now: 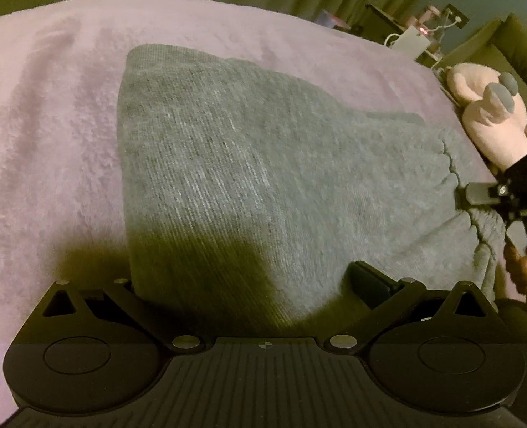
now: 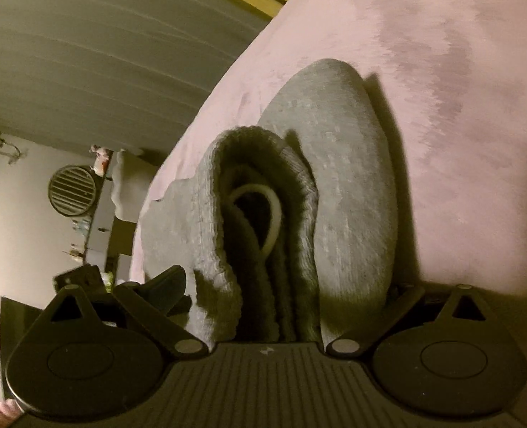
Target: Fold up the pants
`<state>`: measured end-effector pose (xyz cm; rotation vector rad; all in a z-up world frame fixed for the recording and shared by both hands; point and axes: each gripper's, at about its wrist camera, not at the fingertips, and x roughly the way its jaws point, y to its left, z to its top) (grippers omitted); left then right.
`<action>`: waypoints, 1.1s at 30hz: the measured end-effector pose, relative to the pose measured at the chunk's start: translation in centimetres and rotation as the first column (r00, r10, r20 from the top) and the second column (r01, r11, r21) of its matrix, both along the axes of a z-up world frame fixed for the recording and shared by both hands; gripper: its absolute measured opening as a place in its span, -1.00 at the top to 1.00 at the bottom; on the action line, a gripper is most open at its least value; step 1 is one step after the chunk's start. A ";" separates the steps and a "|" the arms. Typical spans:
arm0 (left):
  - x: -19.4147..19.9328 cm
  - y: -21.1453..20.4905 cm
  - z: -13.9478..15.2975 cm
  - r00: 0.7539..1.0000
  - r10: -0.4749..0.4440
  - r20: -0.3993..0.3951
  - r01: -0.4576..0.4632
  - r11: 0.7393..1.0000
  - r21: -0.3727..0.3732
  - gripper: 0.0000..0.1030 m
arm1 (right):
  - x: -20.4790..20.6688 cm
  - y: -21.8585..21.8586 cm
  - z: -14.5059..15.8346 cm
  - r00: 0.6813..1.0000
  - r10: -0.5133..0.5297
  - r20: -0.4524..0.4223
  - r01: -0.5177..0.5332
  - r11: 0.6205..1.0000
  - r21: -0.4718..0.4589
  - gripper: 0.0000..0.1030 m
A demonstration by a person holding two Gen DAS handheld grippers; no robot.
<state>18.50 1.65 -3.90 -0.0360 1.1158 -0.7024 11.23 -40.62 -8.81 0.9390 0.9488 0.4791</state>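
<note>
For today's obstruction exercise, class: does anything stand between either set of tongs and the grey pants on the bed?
Nothing visible does. The left tongs straddle the folded edge of the grey pants directly, and the right tongs sit around the bunched waistband with its drawstring. The pink plush toy lies off to the side on the pink blanket.

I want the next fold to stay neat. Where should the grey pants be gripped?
Grip the grey pants at the bunched waistband end, coming in level with the pink blanket: the stacked layers there present a thick edge, so one pinch probably holds them all.
</note>
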 end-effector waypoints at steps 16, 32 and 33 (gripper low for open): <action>1.3 0.2 -0.3 0.996 0.057 -0.070 -0.064 0.992 -0.105 -1.00 | 0.5 2.5 1.2 0.999 -0.034 0.015 0.035 0.993 -0.115 -0.93; -0.4 -1.8 5.2 0.995 0.082 0.062 -0.078 0.995 -0.061 0.28 | -0.7 7.3 8.8 0.986 -0.039 0.160 0.087 0.947 -0.310 -0.19; 0.0 -1.9 5.8 0.994 0.094 0.062 -0.089 0.993 -0.080 0.28 | -0.4 7.5 9.3 0.985 -0.031 0.171 0.084 0.945 -0.315 -0.17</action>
